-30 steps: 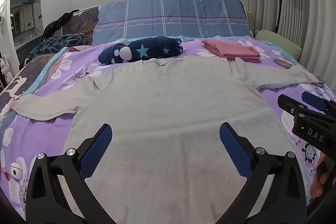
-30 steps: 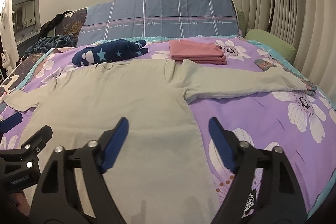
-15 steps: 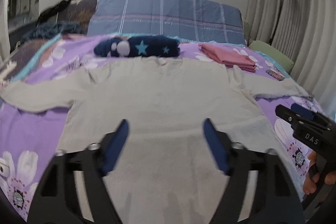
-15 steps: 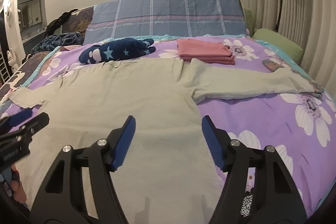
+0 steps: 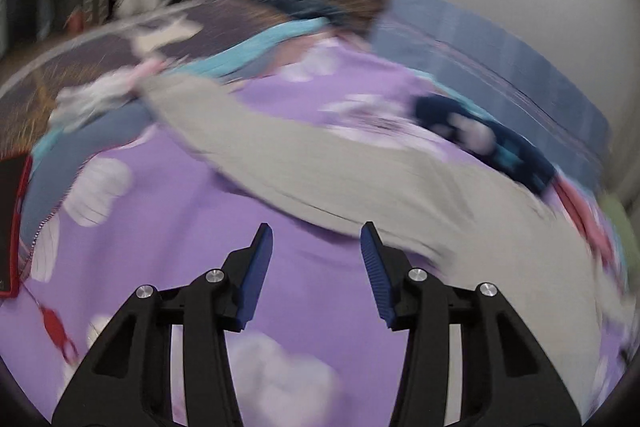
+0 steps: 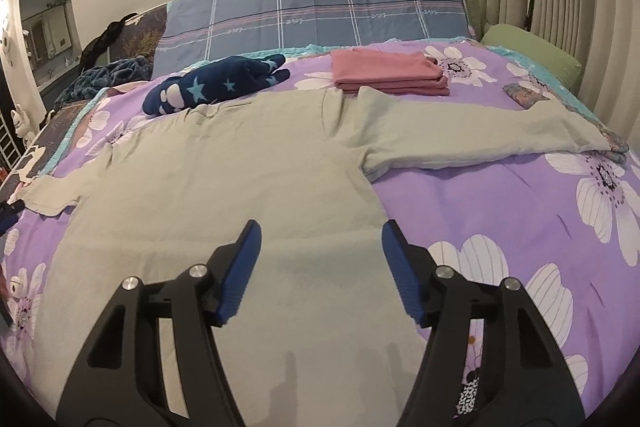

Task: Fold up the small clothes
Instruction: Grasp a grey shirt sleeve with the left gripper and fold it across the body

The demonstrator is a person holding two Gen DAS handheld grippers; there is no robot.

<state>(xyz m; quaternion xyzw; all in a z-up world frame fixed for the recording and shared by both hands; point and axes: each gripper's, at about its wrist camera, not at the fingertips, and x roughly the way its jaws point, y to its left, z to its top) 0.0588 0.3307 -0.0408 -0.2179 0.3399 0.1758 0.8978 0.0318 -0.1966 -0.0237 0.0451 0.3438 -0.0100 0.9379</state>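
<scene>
Across the bed (image 6: 500,227) a grey shirt (image 6: 240,187) lies flat for folding; left gripper (image 5: 316,263) spread near its sleeve (image 5: 280,155), right gripper (image 6: 320,263) spread above the hem.

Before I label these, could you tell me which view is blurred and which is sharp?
Left wrist view: heavy motion blur smears the grey shirt and bedspread; only the left gripper is crisp. Right wrist view: sharp, with fisheye bending at the edges.

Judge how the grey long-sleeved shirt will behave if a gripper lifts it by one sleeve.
The grey shirt lies flat and faintly creased on the bedspread, so it probably drapes limply. Its long sleeve would likely trail. It looks thin, so probably light.
</scene>
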